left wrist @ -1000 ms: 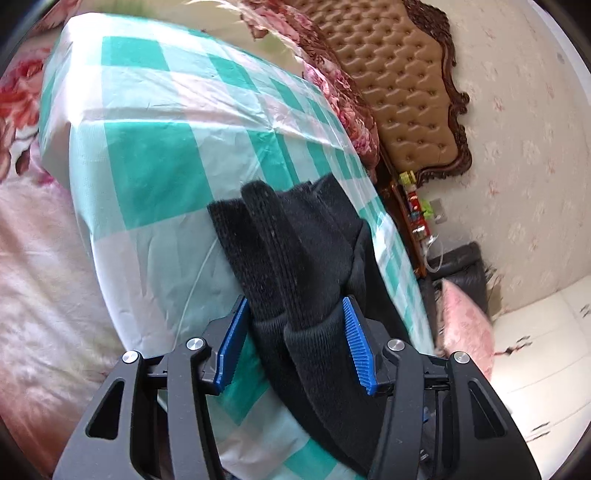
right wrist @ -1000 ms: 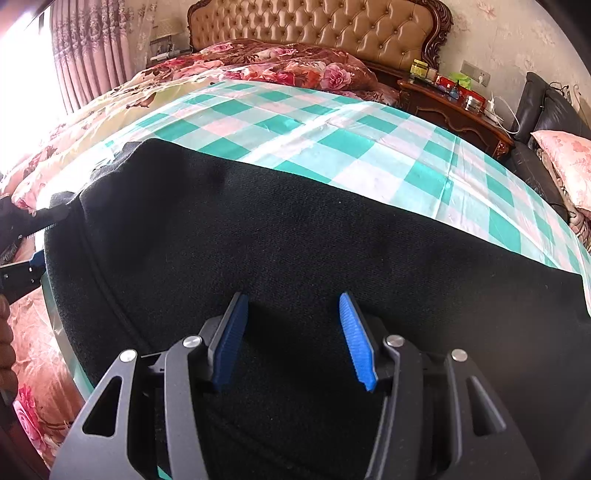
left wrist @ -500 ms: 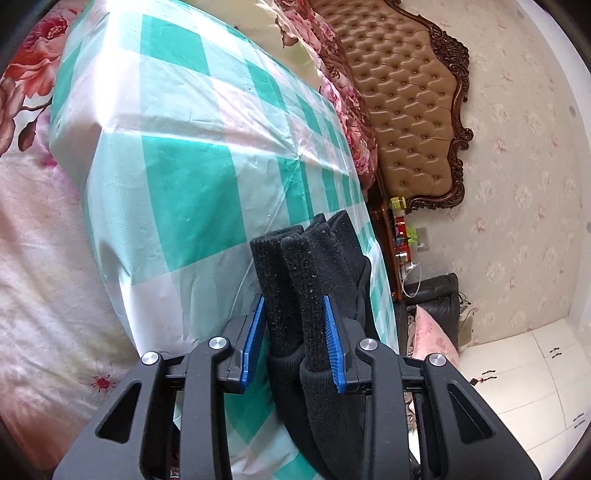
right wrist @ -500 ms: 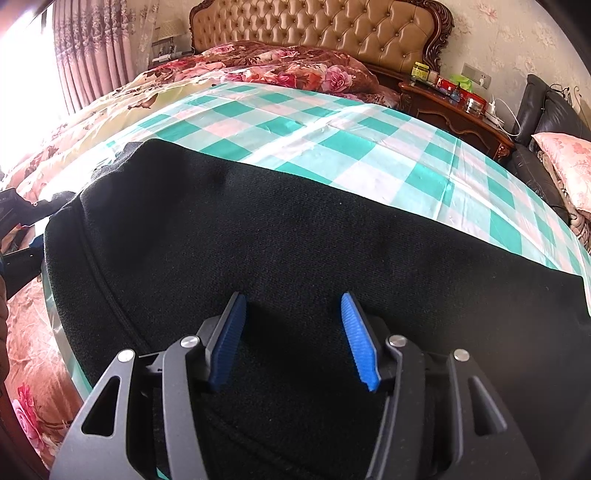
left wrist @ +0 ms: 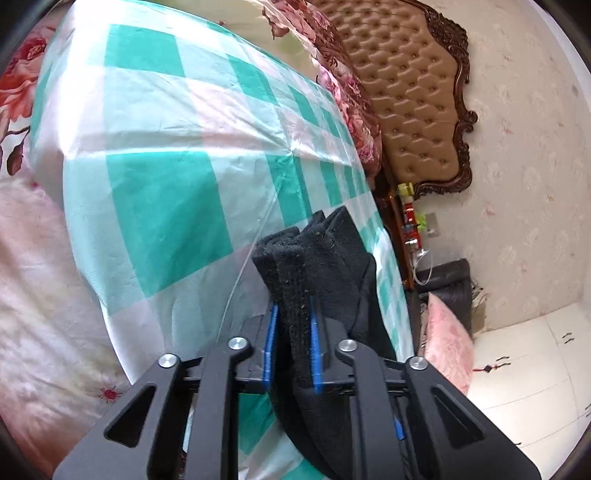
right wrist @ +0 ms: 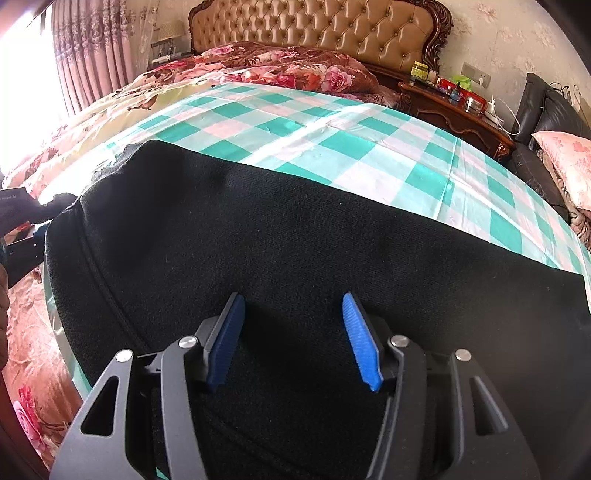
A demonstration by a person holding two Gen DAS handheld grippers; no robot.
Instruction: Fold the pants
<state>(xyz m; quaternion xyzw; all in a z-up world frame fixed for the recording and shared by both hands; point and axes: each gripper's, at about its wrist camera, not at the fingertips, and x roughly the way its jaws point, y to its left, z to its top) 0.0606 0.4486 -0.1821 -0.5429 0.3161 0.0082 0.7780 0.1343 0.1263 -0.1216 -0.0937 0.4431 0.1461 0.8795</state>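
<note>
The black pants (right wrist: 295, 229) lie spread wide across the green-and-white checked sheet (right wrist: 332, 122) on the bed. In the right wrist view my right gripper (right wrist: 293, 306) hovers open over the cloth, its blue pads (right wrist: 225, 343) apart and holding nothing. In the left wrist view my left gripper (left wrist: 292, 310) is shut on a bunched, thick fold at the end of the pants (left wrist: 332, 258), with its blue pads (left wrist: 272, 343) pressing from both sides. The same gripper shows as a dark shape (right wrist: 22, 236) at the left edge of the right wrist view.
The checked sheet (left wrist: 166, 184) covers a bed with a floral quilt (right wrist: 280, 70) and a tufted headboard (right wrist: 314, 26). A wooden nightstand (right wrist: 454, 107) with small items and a dark sofa with a pink pillow (right wrist: 565, 162) stand at the right. Curtains (right wrist: 92, 55) hang at the left.
The left gripper's jaws have closed from wide apart onto the bunched fold of the pants. The right gripper has kept its place, open over the cloth.
</note>
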